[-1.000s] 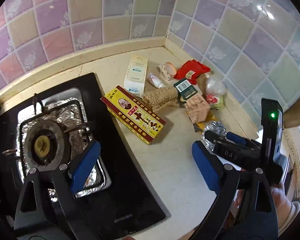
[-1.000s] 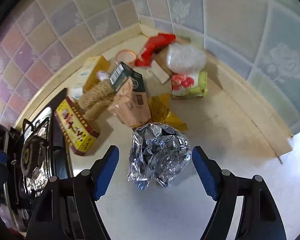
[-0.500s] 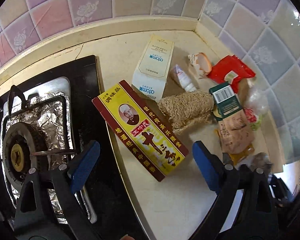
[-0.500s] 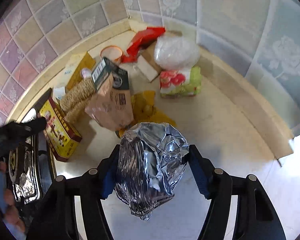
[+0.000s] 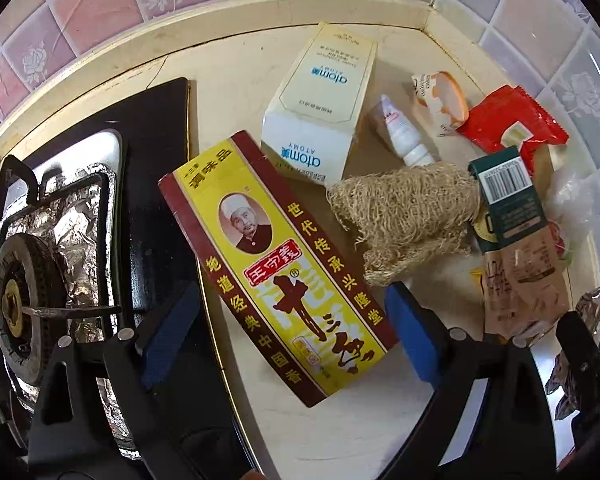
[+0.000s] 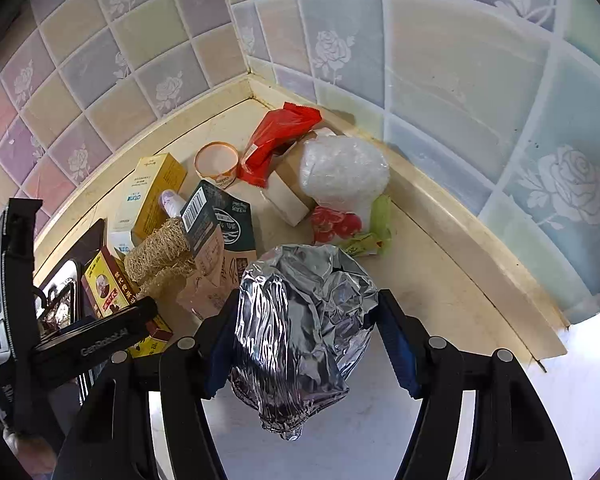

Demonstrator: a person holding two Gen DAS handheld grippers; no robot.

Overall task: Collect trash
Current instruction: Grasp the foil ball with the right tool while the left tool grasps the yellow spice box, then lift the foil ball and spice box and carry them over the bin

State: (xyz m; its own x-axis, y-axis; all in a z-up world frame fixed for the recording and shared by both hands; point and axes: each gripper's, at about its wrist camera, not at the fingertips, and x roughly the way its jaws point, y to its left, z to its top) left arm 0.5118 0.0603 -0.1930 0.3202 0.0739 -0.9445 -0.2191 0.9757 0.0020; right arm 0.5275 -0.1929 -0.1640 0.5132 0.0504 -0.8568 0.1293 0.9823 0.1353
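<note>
Since the earlier frames, both grippers have advanced: the left gripper point(image 5: 290, 330) now straddles the yellow-and-red seasoning box point(image 5: 274, 264), and the right gripper point(image 6: 306, 344) has closed in on the crumpled foil ball point(image 6: 300, 332). Countertop point(image 5: 228, 80) and tiled wall point(image 6: 440, 60) form the corner where the trash lies. At the left edge of the counter sits the black gas stove point(image 5: 148, 208), with foil lining around its burner. On the left gripper, the jaws stand wide apart and hold nothing; the box lies flat between the blue pads point(image 5: 410, 336), partly overlapping the stove edge, and whether the pads touch it cannot be told. On the right gripper, the jaws are partly closed, with both pads pressed against the sides of the foil ball, which hangs between them above the counter. Behind the seasoning box lies a white Atomy carton point(image 5: 320, 104). Just beside it rest a loofah scrubber point(image 5: 408, 216), a brown-and-green paper packet point(image 5: 516, 248) and a red wrapper point(image 5: 512, 120). Near the wall in the right wrist view sit a clear plastic bag point(image 6: 342, 168) and a small paper cup point(image 6: 217, 162). A small white bottle point(image 5: 400, 132) lies between the carton and the cup.
</note>
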